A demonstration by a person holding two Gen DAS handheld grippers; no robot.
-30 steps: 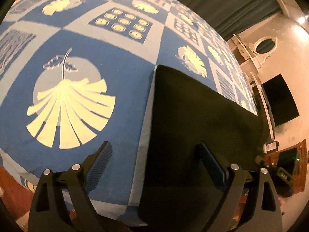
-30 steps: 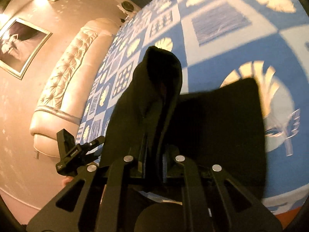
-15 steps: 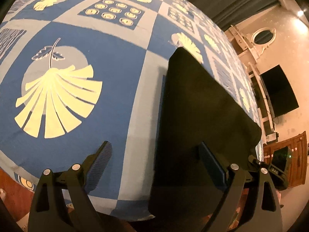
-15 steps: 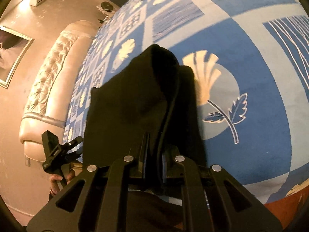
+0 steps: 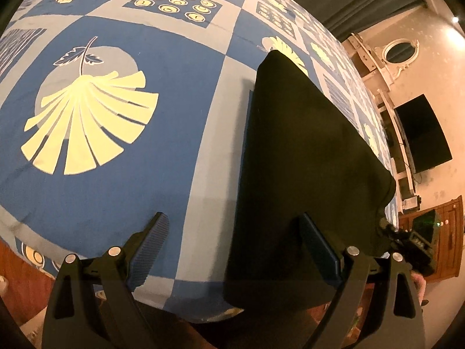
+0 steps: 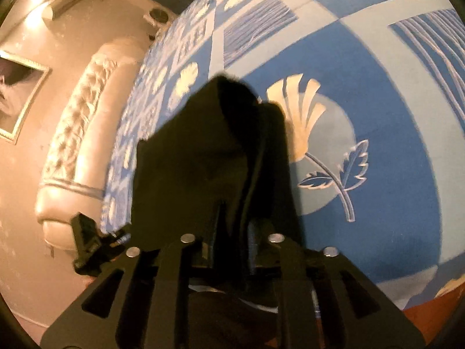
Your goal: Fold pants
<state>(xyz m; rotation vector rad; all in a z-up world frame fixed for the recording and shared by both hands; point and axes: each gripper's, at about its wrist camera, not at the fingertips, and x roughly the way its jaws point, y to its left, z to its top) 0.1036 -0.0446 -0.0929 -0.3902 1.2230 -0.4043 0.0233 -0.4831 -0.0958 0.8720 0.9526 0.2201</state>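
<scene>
The black pants (image 5: 305, 151) lie on a bed covered by a blue patterned spread (image 5: 162, 67), reaching from the near edge toward the far right. My left gripper (image 5: 232, 232) is open and empty above the bed's near edge, its right finger (image 5: 316, 244) over the black cloth. My right gripper (image 6: 232, 226) is shut on a raised bunch of the pants (image 6: 203, 151), which drapes up over its fingers. The right gripper also shows at the pants' right corner in the left wrist view (image 5: 407, 238).
A cream tufted sofa (image 6: 75, 133) stands left of the bed in the right wrist view. A dark television (image 5: 421, 133) and a wooden cabinet (image 5: 447, 232) stand at the right wall. Reddish floor (image 5: 17, 285) shows below the bed edge.
The right gripper has carried its held edge of the pants sideways across the bed, so the cloth now covers less of the leaf motif. The left gripper stayed open and shifted slightly.
</scene>
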